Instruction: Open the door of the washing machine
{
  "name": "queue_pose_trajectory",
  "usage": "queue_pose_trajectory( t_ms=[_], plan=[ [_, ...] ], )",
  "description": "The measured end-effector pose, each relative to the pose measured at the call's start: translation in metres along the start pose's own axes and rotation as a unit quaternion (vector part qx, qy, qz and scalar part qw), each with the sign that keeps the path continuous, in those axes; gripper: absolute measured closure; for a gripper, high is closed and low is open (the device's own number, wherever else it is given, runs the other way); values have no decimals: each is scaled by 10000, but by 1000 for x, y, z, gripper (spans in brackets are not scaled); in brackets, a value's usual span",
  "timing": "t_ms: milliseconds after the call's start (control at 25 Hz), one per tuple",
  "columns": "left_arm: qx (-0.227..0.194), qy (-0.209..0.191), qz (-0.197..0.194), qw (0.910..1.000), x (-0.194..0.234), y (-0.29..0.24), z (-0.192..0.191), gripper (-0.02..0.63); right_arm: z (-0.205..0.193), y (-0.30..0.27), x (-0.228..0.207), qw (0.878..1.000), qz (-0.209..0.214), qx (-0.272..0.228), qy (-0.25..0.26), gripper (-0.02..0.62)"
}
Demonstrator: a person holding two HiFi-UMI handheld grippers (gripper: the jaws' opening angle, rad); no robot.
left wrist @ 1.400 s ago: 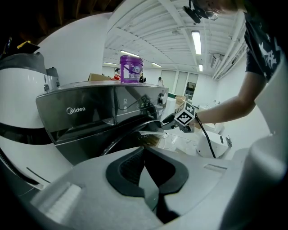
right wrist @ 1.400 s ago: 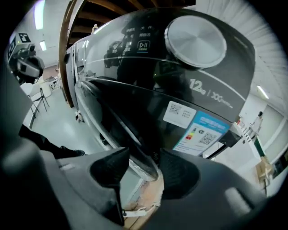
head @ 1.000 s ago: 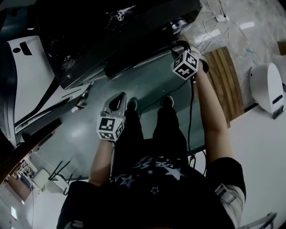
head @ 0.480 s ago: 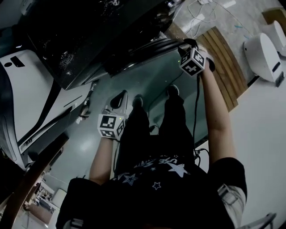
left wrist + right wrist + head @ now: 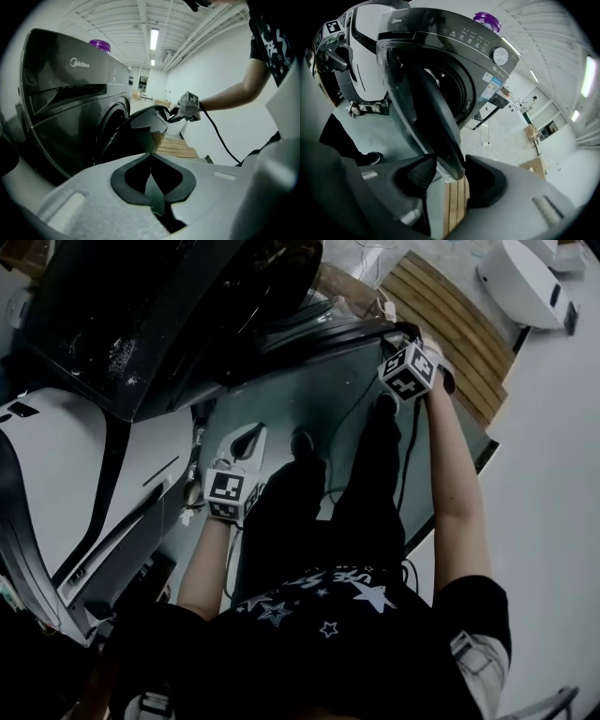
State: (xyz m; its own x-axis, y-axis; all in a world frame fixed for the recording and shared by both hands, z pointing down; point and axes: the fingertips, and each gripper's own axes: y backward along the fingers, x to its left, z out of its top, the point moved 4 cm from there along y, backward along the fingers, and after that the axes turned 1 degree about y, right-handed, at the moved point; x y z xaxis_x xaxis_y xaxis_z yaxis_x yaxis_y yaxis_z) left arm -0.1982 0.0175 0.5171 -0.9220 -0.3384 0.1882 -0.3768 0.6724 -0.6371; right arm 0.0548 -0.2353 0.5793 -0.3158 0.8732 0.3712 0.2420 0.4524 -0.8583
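The dark grey front-loading washing machine fills the upper left of the head view. Its round door stands swung out from the drum opening. My right gripper is closed on the door's outer rim, which sits between its pads, and in the head view it is at the door's free edge. My left gripper hangs over the floor in front of the machine, touching nothing. Its jaws are shut and empty, and they point towards the door.
A purple-capped bottle stands on top of the machine. A wooden pallet lies on the floor beyond the door, with a white device behind it. A white appliance stands to the left. The person's shoes are near the machine.
The door has swung further out from the machine, with the right gripper travelling along on its rim. The left gripper has dropped a little and rolled.
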Motion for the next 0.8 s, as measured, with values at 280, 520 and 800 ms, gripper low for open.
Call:
queue_pose_trajectory(
  t_ms=[280, 520, 800],
  plan=[
    [239, -391, -595, 9972, -27, 9, -14, 594, -58, 51, 80, 9966, 46, 539, -629, 408],
    [292, -492, -732, 9957, -49, 4, -20, 594, -82, 91, 142, 9931, -69, 280, -1139, 423],
    [540, -607, -692, 9943, -87, 11, -53, 594, -94, 116, 193, 9865, -32, -92, -1634, 432]
  ],
)
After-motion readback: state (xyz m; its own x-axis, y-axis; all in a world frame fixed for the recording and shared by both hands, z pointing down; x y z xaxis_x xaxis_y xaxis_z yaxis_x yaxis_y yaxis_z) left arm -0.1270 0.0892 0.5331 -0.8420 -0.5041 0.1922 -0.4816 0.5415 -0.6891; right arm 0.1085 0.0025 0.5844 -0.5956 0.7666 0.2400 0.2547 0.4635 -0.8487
